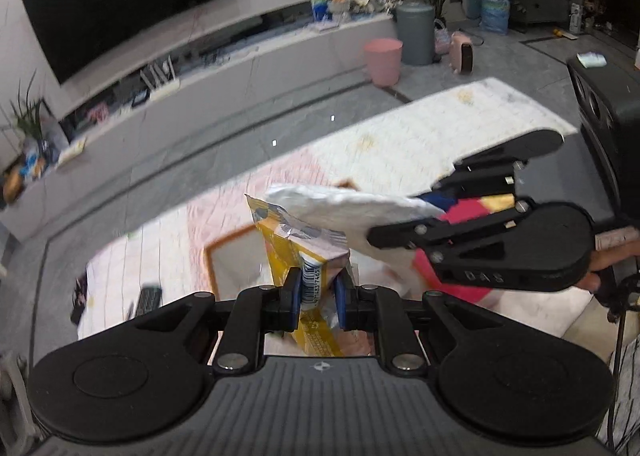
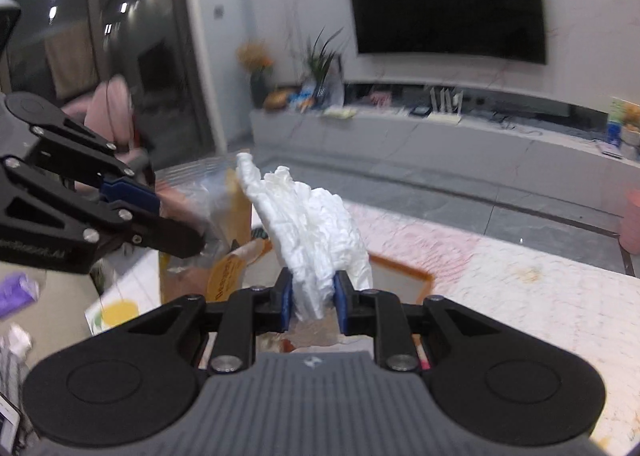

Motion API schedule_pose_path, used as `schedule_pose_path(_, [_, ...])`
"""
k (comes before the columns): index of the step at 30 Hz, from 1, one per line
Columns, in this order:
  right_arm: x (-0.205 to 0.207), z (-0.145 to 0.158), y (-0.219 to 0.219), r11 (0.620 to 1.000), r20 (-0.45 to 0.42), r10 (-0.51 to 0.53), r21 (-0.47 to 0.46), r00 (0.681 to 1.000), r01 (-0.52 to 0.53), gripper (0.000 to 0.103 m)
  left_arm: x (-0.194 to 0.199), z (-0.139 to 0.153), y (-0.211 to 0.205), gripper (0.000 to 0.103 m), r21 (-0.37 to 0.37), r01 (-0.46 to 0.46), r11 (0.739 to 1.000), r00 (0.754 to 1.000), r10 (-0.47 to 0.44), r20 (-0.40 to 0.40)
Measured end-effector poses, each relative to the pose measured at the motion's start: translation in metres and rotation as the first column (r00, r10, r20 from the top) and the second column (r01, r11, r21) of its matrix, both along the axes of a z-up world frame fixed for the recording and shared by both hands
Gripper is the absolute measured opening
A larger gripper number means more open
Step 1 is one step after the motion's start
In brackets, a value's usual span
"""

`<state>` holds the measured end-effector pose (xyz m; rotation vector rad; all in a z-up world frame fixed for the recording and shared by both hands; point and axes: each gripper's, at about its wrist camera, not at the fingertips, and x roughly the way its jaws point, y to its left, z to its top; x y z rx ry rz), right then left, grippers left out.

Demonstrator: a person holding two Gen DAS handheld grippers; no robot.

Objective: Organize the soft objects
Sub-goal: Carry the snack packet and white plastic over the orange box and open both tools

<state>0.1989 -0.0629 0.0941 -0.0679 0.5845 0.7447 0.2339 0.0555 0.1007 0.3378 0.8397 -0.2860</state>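
My left gripper (image 1: 317, 292) is shut on a yellow plastic package (image 1: 296, 244) with a barcode, held upright above the mat. My right gripper (image 2: 311, 298) is shut on a white crinkled soft pad (image 2: 312, 228), which stands up between its blue pads. In the left wrist view the right gripper (image 1: 416, 208) comes in from the right, holding the white pad (image 1: 352, 208) just over the top of the yellow package. In the right wrist view the left gripper (image 2: 176, 224) is at the left, holding the clear and yellow package (image 2: 224, 224) beside the pad.
A pale patterned mat (image 1: 440, 128) covers the surface below, with an orange-framed tray (image 2: 404, 276) on it. A dark remote (image 1: 146, 298) lies at the mat's left. A TV console (image 2: 440, 136), pink bin (image 1: 383, 60) and grey bin (image 1: 416, 32) stand farther off.
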Motion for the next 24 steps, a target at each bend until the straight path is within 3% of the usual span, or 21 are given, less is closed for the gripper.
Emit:
schedule_pose_path(10, [0.037,-0.051,0.060,0.987,-0.051,-0.015,-0.158,0.999,0.007,0.020,-0.004,-0.052,0.037,0.019,-0.057,0.017,0.998,0.993,-0.023,-0.118])
schedule_pose_path(17, [0.056,-0.078,0.069,0.968,-0.059,-0.030,-0.251,0.998,0.014,0.020,-0.005,-0.068,0.054,0.019,-0.170,0.039,0.985,0.989,-0.062,-0.133])
schedule_pose_path(24, [0.058,-0.089,0.074,0.951,-0.030,-0.037,-0.308,0.999,0.026,0.020,-0.011,-0.080,0.064,0.018,-0.325,0.033,0.945,0.988,-0.079,-0.130])
